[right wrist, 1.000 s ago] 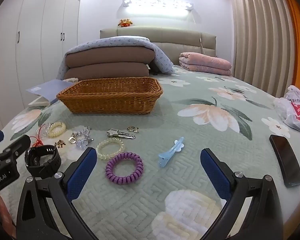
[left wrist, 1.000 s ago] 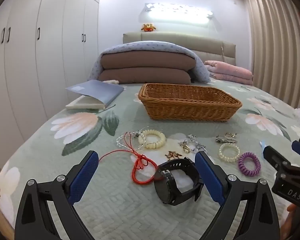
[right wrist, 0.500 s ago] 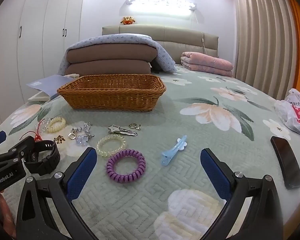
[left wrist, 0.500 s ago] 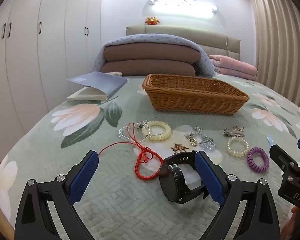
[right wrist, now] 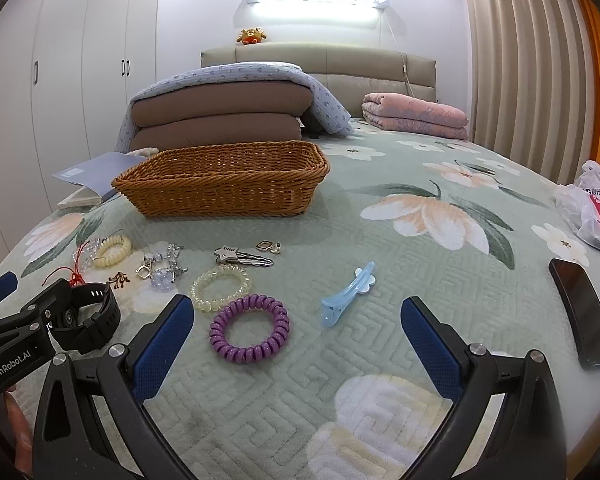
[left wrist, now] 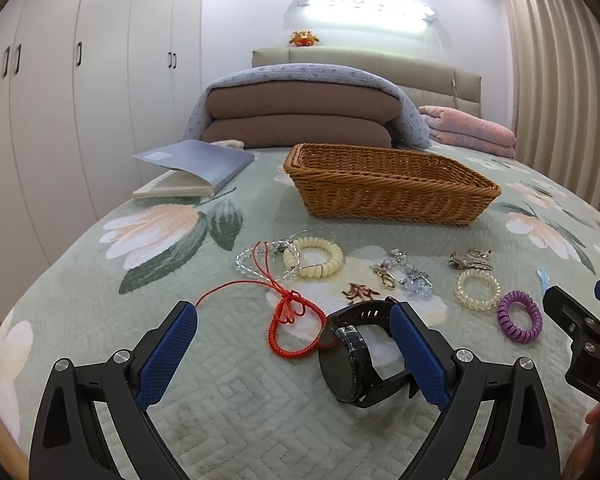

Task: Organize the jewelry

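A wicker basket [left wrist: 392,190] [right wrist: 224,184] stands mid-bed. In front of it lie a red cord bracelet [left wrist: 296,328], a cream coil bracelet [left wrist: 314,258], a crystal charm [left wrist: 404,274], a key [right wrist: 242,256], a pale coil hair tie [right wrist: 220,286], a purple coil hair tie [right wrist: 250,330] and a blue hair clip [right wrist: 348,294]. My left gripper [left wrist: 294,344] is open over the bed, its right finger against a black watch [left wrist: 356,360]. My right gripper [right wrist: 296,338] is open and empty, the purple tie and the clip between its fingers.
A blue booklet [left wrist: 196,164] lies left of the basket. Folded quilts [left wrist: 300,116] are stacked behind it. A black phone [right wrist: 582,312] and a plastic bag [right wrist: 596,208] lie at the bed's right edge. Wardrobes line the left wall.
My left gripper has moved forward and right, so the watch now lies against its right finger. My right gripper has edged forward a little. Both stay open.
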The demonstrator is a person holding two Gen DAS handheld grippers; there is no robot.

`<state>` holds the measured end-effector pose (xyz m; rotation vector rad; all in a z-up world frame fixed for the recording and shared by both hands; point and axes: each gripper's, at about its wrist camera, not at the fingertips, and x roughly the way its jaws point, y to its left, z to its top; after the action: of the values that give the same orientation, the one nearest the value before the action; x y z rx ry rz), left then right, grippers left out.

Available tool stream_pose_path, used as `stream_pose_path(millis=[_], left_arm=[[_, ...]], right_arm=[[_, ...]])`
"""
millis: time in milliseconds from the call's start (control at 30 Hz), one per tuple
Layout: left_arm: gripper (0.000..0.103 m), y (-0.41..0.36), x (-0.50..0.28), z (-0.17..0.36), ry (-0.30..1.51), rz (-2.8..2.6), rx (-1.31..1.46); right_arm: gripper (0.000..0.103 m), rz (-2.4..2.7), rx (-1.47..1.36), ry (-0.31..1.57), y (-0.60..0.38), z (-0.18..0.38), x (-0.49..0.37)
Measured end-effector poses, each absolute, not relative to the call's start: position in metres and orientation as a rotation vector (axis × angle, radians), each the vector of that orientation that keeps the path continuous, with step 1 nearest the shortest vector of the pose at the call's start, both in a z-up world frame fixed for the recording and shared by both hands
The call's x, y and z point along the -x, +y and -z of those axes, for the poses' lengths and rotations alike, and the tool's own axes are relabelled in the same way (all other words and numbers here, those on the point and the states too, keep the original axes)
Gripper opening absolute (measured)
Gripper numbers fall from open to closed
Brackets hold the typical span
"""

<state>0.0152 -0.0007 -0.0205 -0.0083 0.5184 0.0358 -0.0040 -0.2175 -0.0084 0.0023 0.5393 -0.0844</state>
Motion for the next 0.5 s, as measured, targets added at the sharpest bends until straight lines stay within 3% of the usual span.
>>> stream_pose_path(millis=[500], left_arm=[[0.098,-0.0017,-0.0174,0.0206,0.534,-0.035,0.010]], right_arm=[[0.103,0.085,0.008,0.537,-0.2150,0.0093,0.0044]])
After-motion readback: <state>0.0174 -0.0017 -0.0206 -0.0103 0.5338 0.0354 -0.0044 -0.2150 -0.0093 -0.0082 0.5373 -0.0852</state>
